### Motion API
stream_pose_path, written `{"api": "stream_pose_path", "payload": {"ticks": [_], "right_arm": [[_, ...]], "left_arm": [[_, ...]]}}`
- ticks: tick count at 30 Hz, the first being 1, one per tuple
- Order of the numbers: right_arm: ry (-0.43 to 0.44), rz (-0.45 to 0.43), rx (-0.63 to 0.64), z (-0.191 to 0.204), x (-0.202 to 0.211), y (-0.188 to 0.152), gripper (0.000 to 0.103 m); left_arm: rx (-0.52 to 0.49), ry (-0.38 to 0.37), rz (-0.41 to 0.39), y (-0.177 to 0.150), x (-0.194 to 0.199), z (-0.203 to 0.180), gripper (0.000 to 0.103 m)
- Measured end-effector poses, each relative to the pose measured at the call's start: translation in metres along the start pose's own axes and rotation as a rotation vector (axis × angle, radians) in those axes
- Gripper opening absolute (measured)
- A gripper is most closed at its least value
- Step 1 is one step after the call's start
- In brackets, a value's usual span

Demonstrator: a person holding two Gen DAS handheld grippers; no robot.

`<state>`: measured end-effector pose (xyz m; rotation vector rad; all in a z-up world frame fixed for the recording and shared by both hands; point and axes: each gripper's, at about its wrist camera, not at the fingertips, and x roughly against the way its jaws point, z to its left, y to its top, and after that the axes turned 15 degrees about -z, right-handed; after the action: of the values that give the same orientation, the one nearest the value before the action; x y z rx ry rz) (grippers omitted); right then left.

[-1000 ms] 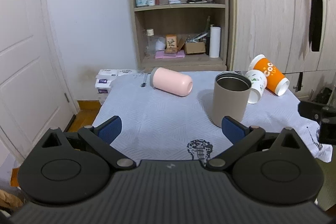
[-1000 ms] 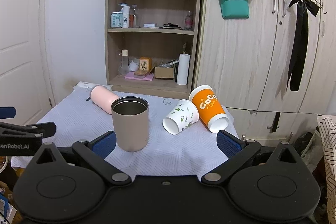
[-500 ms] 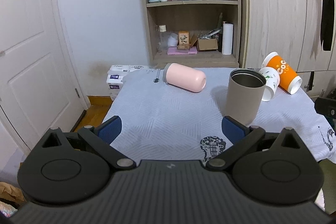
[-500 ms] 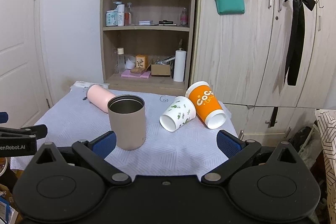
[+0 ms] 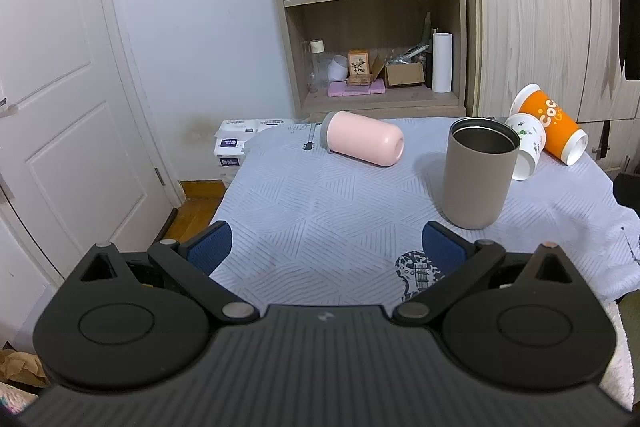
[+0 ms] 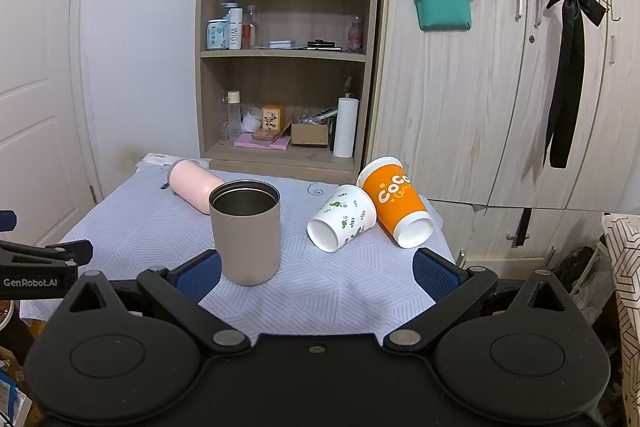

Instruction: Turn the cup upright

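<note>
Tumbler (image 6: 245, 231) stands upright on the bench (image 6: 320, 291), both hand-held grippers (image 5: 325, 247) (image 6: 316, 269) now drawn back, open and empty. Pink cup (image 5: 363, 143) at eleven o'clock, paper cups (image 6: 342, 223) at one, remain unflipped.

A taupe metal cup (image 6: 245, 231) stands upright with its mouth open on the desk (image 6: 320, 287), while a pink cup (image 5: 363, 143), a white leaf-print paper cup (image 6: 342, 224) and an orange paper cup (image 6: 395, 202) lie on their sides.
</note>
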<state>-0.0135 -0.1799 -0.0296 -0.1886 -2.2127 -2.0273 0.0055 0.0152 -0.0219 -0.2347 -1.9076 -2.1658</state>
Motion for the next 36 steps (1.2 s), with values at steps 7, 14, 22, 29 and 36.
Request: {"api": "stream_pose_path", "payload": {"ticks": [7,14,22,29,36], "right_arm": [[-0.001,0.002,0.003,0.0014,0.0013,0.0002,0.103],[-0.006,-0.005,0.002,-0.0008,0.0045,0.0016,0.103],[-0.006,-0.004,0.002,-0.0014,0.0054,0.0019,0.103],[-0.006,-0.003,0.004,-0.0013,0.0051,0.0022,0.103],[-0.002,-0.001,0.009,-0.0004,0.0050,0.0017,0.103]], "left_arm": [[0.008,-0.006,-0.006,0.0005,0.0028,0.0008,0.103],[0.011,-0.002,-0.009,0.0025,0.0062,0.0039,0.103],[0.025,-0.004,0.007,0.0049,0.0039,0.0066,0.103],[0.025,-0.007,0.019,0.0059,0.0015,0.0089,0.103],[0.002,0.003,-0.027,0.0064,0.0050,0.0068,0.103]]}}
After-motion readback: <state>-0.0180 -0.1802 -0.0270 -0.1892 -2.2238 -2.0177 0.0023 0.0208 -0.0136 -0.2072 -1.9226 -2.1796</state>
